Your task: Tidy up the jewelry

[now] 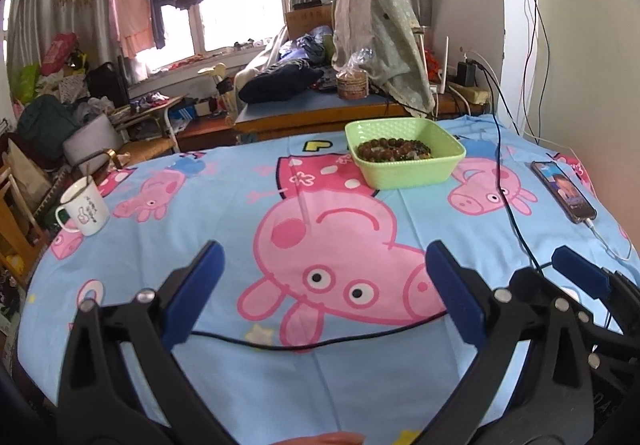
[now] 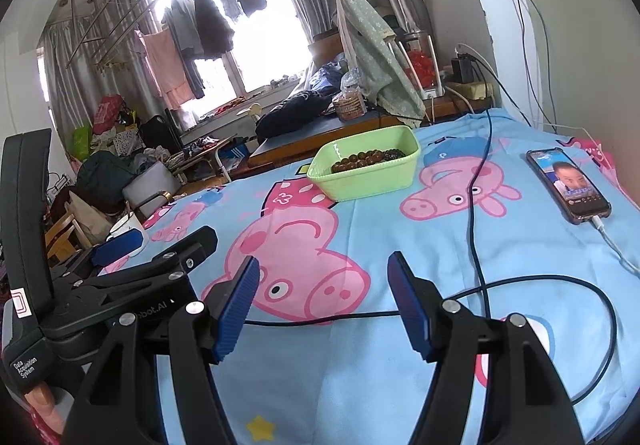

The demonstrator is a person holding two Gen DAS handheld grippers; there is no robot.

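Note:
A light green plastic basket [image 1: 412, 173] stands at the far side of the table on the blue cartoon-pig cloth. Several brown and dark bead bracelets [image 1: 394, 149] lie inside it. It also shows in the right wrist view [image 2: 372, 177], with the bracelets [image 2: 368, 158] in it. My left gripper [image 1: 324, 269] is open and empty, low over the cloth well short of the basket. My right gripper [image 2: 324, 281] is open and empty, beside the left one, which shows in the right wrist view [image 2: 156, 245].
A white mug [image 1: 85, 211] stands at the table's left edge. A phone [image 2: 568, 185] lies at the right with a charging cable. A black cable [image 2: 476, 205] runs across the cloth in front of both grippers. Cluttered furniture and a desk stand behind the table.

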